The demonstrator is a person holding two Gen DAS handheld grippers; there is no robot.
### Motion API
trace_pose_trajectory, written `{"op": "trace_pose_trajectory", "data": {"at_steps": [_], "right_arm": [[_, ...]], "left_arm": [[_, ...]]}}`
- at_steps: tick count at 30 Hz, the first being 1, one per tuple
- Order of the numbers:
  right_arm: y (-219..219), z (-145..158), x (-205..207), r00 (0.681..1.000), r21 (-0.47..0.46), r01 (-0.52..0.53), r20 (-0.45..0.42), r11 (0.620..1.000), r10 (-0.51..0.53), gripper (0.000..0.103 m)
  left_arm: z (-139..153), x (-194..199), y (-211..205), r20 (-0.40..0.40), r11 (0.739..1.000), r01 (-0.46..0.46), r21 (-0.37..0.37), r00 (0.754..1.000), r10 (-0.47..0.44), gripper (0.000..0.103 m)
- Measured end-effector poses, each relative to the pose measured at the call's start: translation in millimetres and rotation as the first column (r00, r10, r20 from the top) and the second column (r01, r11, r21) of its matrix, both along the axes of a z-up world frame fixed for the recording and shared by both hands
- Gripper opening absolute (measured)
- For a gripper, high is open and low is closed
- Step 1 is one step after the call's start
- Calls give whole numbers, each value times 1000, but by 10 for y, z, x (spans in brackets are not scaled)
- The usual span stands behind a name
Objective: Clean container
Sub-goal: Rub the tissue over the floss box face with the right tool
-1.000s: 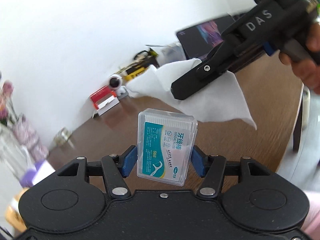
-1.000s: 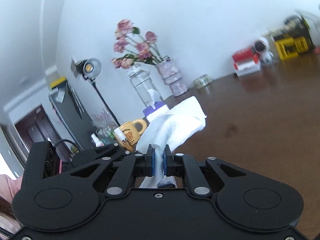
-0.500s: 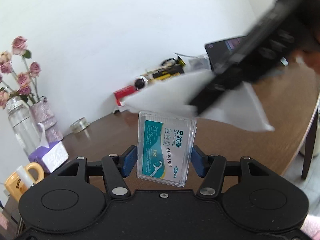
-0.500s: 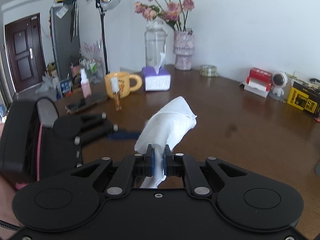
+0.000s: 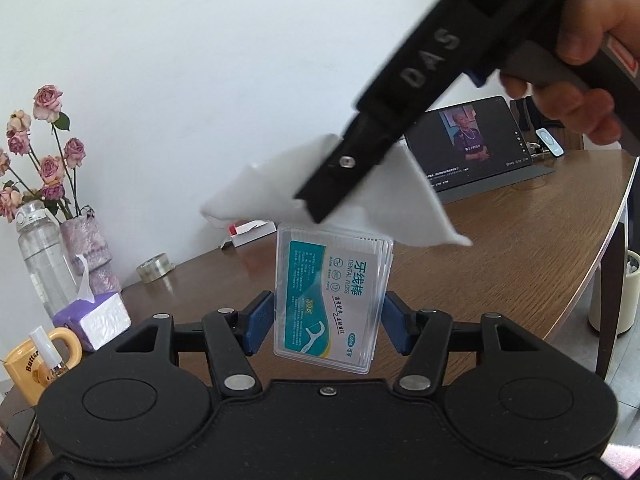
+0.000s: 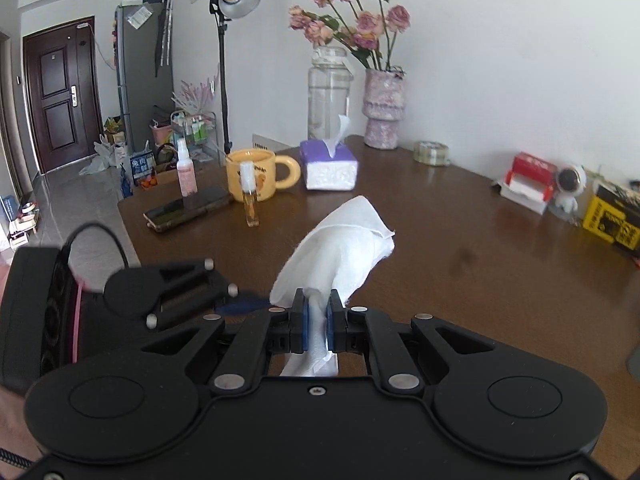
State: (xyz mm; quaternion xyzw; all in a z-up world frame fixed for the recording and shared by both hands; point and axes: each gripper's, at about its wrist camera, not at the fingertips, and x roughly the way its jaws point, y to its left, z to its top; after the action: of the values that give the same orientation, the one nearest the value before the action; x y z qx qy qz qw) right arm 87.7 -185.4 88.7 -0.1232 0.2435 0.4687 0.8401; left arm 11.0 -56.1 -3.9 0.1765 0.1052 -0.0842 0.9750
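My left gripper [image 5: 328,320] is shut on a clear plastic dental floss box [image 5: 332,298] with a teal and white label, held upright above the brown table [image 5: 500,264]. In the left wrist view my right gripper [image 5: 316,210] hangs just above the box's top edge, shut on a white tissue [image 5: 272,188] that drapes over that edge. In the right wrist view the white tissue [image 6: 340,252] sticks up from my right gripper [image 6: 318,324]. The left gripper [image 6: 168,292] shows blurred at the lower left there; the box is hidden.
Along the wall stand a vase of pink roses [image 6: 382,112], a clear jar [image 6: 328,92], a purple tissue box [image 6: 330,166], a tape roll [image 6: 432,152] and a red box [image 6: 528,182]. A yellow mug [image 6: 256,174], spray vial [image 6: 249,196] and phone [image 6: 188,208] sit left. A tablet [image 5: 480,148] stands right.
The right gripper with the tissue has swung in from the upper right and come down to the top of the floss box. The left gripper keeps its hold on the box.
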Motion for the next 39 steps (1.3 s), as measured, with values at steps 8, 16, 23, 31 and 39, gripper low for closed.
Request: {"op": "trace_pose_trajectory", "data": {"at_steps": [8,16,23,31,39], "right_arm": [[37,20,-40,1000,-12,-5,3,1000,5,9],[-174,-46,-113,999,-42,33,-23,999,-34,9],[-84,14,-93,1000,-62,7,2,998,-7,9],[95,114,-10,999,-54,-33,31,998,35,9],[97,125,-32,999,-38,-40,33,998,41,9]], "left_arm": [[-22,89,115,-11,997,-49,-56,999,48,57],[-55,145,230,-9,996,-51,-77,999,50,57],[-58,110,178,7,998,-46,-52,999,47,57],[-73,49,119,20,999,-43,-27,999,43,57],[-91,82,131,20,996,-82,-29,996,82,57]]}}
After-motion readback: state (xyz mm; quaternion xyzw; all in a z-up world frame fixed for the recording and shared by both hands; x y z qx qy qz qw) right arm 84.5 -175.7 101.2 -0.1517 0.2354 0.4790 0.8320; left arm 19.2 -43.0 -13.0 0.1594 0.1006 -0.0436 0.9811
